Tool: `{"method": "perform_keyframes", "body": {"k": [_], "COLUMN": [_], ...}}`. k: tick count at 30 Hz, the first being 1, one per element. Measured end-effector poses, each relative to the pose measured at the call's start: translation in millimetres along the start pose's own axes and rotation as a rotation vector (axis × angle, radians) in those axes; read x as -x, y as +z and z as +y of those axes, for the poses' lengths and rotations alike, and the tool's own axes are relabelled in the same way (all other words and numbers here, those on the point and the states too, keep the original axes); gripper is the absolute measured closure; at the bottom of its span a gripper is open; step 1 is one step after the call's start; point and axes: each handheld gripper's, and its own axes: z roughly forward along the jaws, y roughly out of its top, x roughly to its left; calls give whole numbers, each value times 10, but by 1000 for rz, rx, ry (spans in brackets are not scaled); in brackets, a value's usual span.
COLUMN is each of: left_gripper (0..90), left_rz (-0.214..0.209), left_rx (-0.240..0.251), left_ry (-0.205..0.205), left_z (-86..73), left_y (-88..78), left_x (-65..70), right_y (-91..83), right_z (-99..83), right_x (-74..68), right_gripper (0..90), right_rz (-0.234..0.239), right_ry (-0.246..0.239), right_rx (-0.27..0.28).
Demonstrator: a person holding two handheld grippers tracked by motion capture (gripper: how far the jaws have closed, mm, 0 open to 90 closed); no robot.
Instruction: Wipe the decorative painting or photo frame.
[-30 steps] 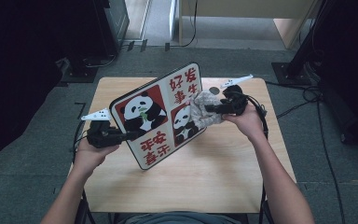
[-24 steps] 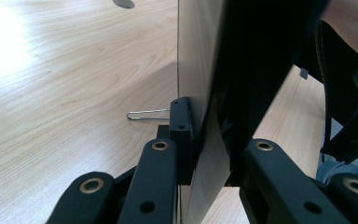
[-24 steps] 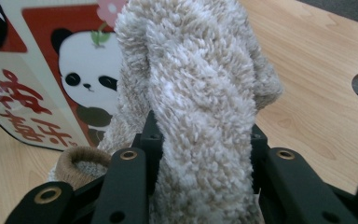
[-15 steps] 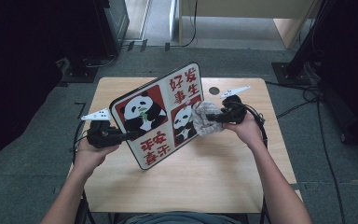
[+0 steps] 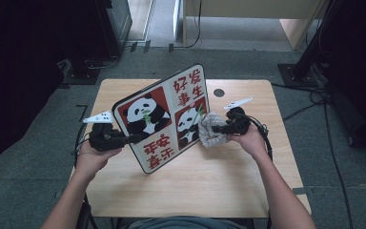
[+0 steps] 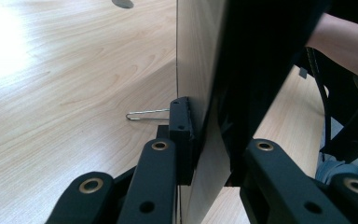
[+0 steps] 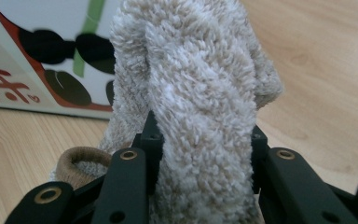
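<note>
Two grippers held stuff: left gripper (image 5: 134, 138) pinched the panda board's (image 5: 164, 117) edge, tilted up on the table (image 5: 124, 90), & right gripper (image 5: 215, 129) squeezed a fuzzy cloth (image 5: 213, 135) vs. its picture side.

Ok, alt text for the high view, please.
A person tilts a panda picture board up on a wooden table, the left gripper clamping its left edge. The right gripper presses a beige fluffy cloth against the board's right edge.
</note>
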Motion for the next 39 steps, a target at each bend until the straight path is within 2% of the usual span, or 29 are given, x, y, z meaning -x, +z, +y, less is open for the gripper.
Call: {"method": "perform_keyframes", "body": {"k": [4, 15, 18, 23, 26, 30, 34, 37, 39], "left_gripper": [801, 801, 800, 800, 801, 801, 800, 800, 800], "left_rz": [2, 0, 2, 3, 9, 11, 11, 10, 11], "left_rx": [0, 1, 2, 3, 4, 2, 3, 3, 4], "left_ry": [4, 4, 6, 2, 5, 6, 5, 4, 3], "left_z": [0, 0, -1, -5, -6, -5, -7, -7, -7], "left_y": [0, 1, 1, 0, -1, -1, -2, -2, -1], "left_x": [1, -3, 3, 5, 2, 7, 5, 4, 4], "right_y": [43, 168, 193, 211, 179, 128, 38, -31, -87], "right_z": [-45, -166, -198, -215, -214, -205, -173, -141, -115], "right_x": [11, 52, 77, 98, 126, 127, 115, 97, 73], "right_gripper": [643, 643, 643, 642, 645, 647, 647, 647, 647], "right_rz": [0, -4, 6, 10, 38, 43, 43, 55, 52], "right_ry": [19, 32, 53, 61, 64, 66, 45, 70, 64], "right_rx": [-25, -80, -80, -79, -75, -80, -65, -57, -46]}}
